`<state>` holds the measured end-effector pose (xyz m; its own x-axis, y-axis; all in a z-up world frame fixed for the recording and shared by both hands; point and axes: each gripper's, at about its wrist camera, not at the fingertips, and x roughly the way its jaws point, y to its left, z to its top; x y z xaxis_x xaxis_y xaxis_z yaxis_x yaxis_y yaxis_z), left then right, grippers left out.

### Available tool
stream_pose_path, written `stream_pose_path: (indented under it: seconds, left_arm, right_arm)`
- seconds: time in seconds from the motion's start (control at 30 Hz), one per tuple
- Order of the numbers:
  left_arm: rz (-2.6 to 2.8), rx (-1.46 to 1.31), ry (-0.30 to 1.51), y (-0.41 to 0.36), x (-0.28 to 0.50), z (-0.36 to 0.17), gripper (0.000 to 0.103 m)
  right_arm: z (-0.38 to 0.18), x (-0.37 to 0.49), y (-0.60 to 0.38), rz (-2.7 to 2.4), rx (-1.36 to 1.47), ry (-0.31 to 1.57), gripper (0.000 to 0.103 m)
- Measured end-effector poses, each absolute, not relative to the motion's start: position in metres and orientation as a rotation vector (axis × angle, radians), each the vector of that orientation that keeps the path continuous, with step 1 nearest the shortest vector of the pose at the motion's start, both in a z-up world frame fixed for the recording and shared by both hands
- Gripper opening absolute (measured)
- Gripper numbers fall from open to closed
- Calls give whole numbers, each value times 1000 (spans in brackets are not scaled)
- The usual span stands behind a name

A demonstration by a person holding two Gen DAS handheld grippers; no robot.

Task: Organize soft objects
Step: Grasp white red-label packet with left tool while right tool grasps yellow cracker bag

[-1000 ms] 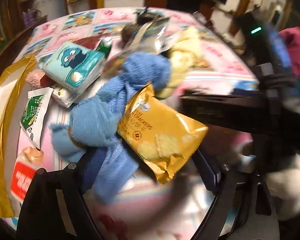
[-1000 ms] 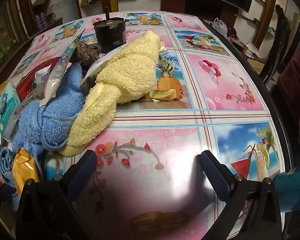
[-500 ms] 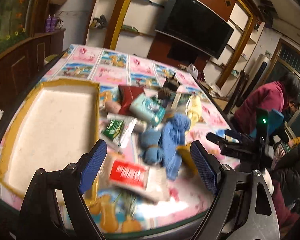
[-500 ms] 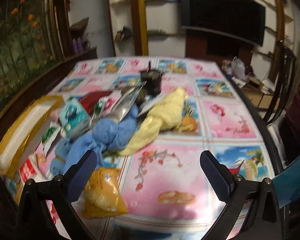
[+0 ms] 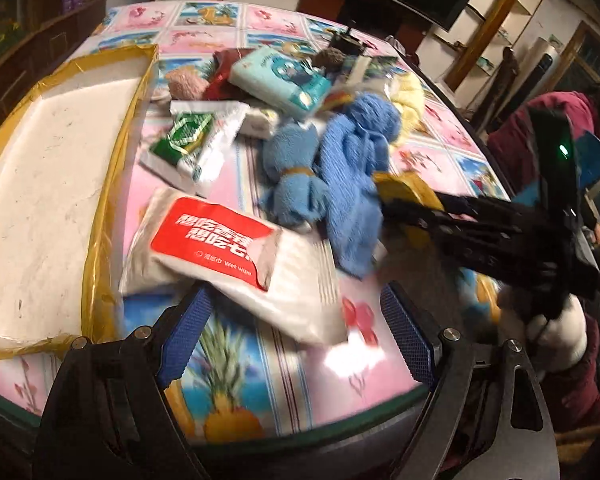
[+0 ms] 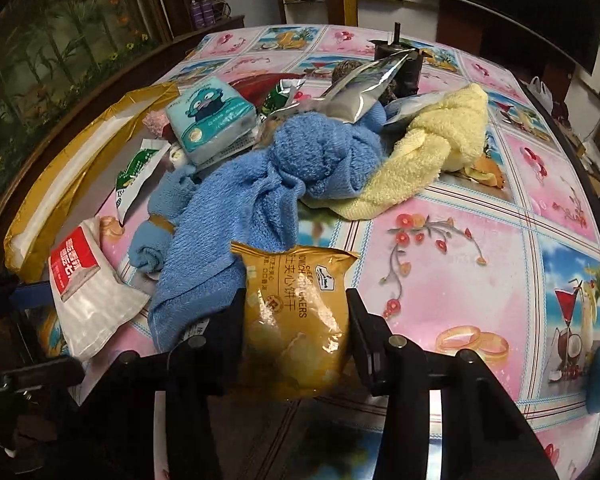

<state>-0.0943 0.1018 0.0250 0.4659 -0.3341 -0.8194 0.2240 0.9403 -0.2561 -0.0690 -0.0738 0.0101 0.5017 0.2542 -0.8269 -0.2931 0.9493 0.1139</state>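
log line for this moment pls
right gripper: shut on cracker bag | left gripper: open, over wet wipes pack

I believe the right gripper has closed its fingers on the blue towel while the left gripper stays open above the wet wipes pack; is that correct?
Not quite: the right gripper has its fingers closed on the yellow cracker packet, not the blue towel, which lies beside and behind it, as the right wrist view shows. The rest holds: the left gripper is open above the wet wipes pack.

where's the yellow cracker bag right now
The cracker bag sits low in the right wrist view, clamped between the right gripper fingers, against the blue towel on its left.
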Motion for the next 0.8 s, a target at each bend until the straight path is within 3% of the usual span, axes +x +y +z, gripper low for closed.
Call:
stream_pose_path:
  seconds: [0.37,0.5,0.57,0.6,0.7,0.73,0.8]
  left_arm:
    - [-212,-237,1004,120,-58,31,86]
    - [-123,-147,1003,105,-50,25,86]
    - [-65,-53,990,96,-50,20,67]
    - [-61,-19,971,94,-51,19,48]
    - [-134,-114,990,105,-53,19,41]
    - [-135,-109,987,106,-56,20,31]
    - [-168,-116,980,109,-63,25,28]
  right_arm:
    - [11,-80,-106,279,6,980,48]
    - [11,-77,-104,284,9,978,48]
    - [11,-78,-105,288,15,977,48]
    - [12,-77,-105,290,19,978,48]
    - [12,-76,-107,297,29,977,48]
    - [12,-76,-108,298,32,977,48]
    - [12,-76,-106,297,32,976,48]
